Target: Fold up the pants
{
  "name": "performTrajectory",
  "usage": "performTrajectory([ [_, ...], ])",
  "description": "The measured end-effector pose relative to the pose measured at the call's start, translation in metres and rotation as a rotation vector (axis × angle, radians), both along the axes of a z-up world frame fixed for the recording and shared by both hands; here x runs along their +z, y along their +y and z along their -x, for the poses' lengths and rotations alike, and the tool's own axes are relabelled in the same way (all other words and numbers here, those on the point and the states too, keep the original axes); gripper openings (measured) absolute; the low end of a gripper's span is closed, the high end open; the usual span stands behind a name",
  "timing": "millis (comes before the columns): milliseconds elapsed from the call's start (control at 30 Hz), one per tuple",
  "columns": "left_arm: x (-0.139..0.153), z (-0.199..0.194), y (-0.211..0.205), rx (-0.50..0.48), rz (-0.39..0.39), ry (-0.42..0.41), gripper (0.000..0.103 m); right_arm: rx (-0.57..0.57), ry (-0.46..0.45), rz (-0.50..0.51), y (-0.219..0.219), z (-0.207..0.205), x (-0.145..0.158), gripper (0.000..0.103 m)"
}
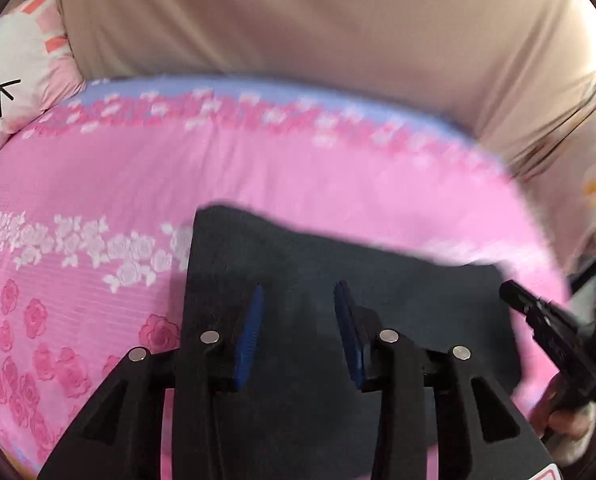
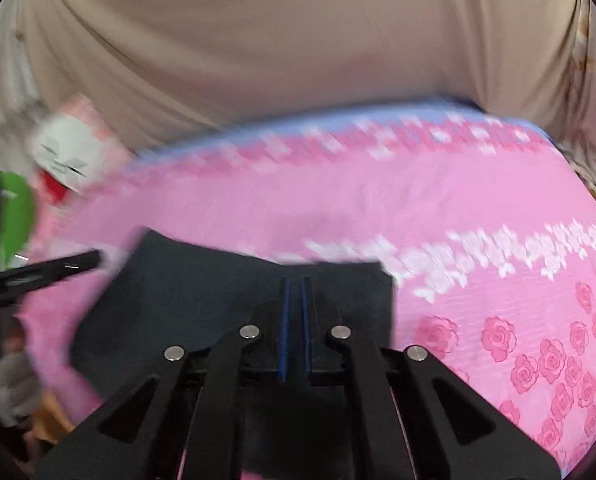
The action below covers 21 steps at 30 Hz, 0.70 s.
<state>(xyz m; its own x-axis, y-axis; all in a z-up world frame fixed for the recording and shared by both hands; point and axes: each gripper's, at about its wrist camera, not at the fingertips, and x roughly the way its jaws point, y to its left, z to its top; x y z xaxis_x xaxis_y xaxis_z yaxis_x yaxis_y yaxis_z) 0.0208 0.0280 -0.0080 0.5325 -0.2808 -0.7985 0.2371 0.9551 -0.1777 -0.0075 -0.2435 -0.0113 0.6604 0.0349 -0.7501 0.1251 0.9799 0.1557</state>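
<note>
Pants [image 1: 377, 292], dark and already folded flat on pink sheet [image 1: 98, 184], under both tools: left gripper [image 1: 298, 296] part-open and empty, right gripper [image 2: 296, 284] pinched shut, empty; best pressed smooth, edges squared.

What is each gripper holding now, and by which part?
Nothing visibly: the left gripper is open, the right gripper shut empty, both over the folded dark pants.

Dark navy pants [image 1: 337, 272], folded to a flat rectangular stack, lie on pink bed, lower center of both frames; straight edges, far corner squared, partly blurred w/ motion.
</note>
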Motion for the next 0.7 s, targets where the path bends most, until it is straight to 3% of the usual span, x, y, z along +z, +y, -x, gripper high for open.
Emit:
performTrajectory([
  [33,-0.011,-0.003,-0.002,0.009,-0.025,0.023,0.034,-0.017,-0.002,-0.040,-0.008,0.001,-0.006,0.000],
  [133,-0.027,-0.003,0.001,0.009,-0.034,0.047,0.034,0.008,-0.056,-0.147,-0.012,0.018,0.021,0.004],
  [200,-0.026,-0.003,0.002,0.009,-0.035,0.044,0.034,0.051,-0.079,-0.131,-0.007,0.027,0.032,0.004],
  [300,-0.026,-0.003,0.003,0.007,-0.039,0.045,0.034,0.053,0.014,-0.063,0.002,0.013,0.001,0.003],
  [400,-0.025,0.000,0.003,0.005,-0.049,0.042,0.034,0.034,-0.007,-0.125,0.000,0.021,0.013,0.005],
  [500,-0.027,0.000,0.000,0.001,-0.058,0.039,0.034,0.080,-0.044,-0.110,0.011,0.035,0.025,0.007],
  [600,-0.029,0.000,-0.002,0.001,-0.064,0.034,0.035,0.085,0.011,-0.085,0.010,0.033,0.002,0.006],
  [700,-0.029,0.001,-0.003,0.000,-0.075,0.032,0.035,0.057,0.001,-0.168,0.000,0.041,0.009,0.006],
])
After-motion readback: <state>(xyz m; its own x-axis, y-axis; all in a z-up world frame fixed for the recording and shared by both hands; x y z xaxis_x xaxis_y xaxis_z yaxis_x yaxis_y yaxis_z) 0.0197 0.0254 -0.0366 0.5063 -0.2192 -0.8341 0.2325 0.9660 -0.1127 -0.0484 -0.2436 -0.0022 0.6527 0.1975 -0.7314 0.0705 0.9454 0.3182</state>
